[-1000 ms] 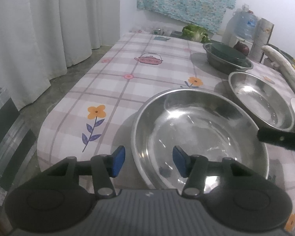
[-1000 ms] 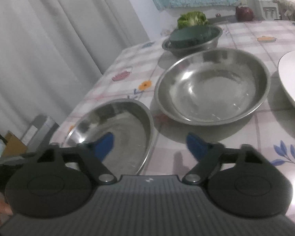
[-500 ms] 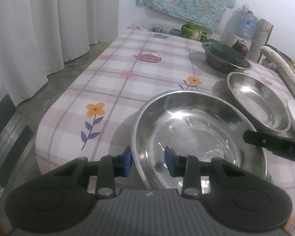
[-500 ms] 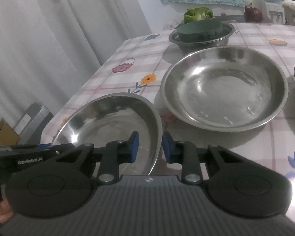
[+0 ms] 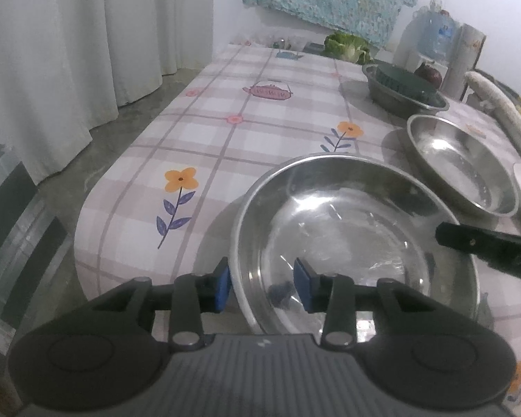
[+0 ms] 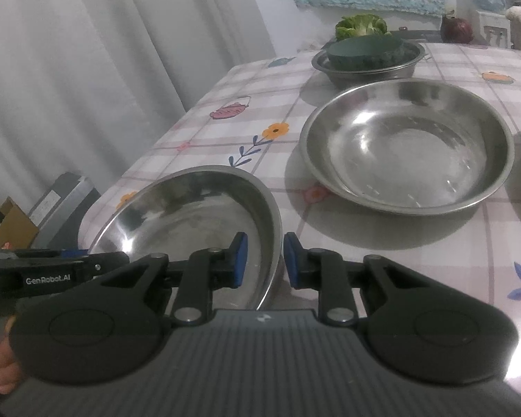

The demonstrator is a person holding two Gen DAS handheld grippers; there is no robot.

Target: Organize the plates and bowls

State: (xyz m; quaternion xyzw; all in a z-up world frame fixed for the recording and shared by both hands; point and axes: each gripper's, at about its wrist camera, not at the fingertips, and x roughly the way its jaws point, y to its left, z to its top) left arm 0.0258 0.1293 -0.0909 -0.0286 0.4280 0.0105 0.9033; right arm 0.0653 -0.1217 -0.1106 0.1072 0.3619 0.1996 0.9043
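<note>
2 claws pinch 1 steel bowl (image 5: 350, 229) by opposite rims: left claw (image 5: 262, 286) and right claw (image 6: 263, 260) have just closed, the wall between their pads. A thin, slick rim could slip or tilt on lifting. On the bench (image 5: 225, 139), a second bowl (image 6: 406, 146) sits near, likely the stacking spot.

Silver steel bowls (image 5: 350, 222), pink-checked flowered tablecloth (image 5: 225, 132), dark green bowl (image 6: 364, 50), white curtain (image 5: 69, 52)
</note>
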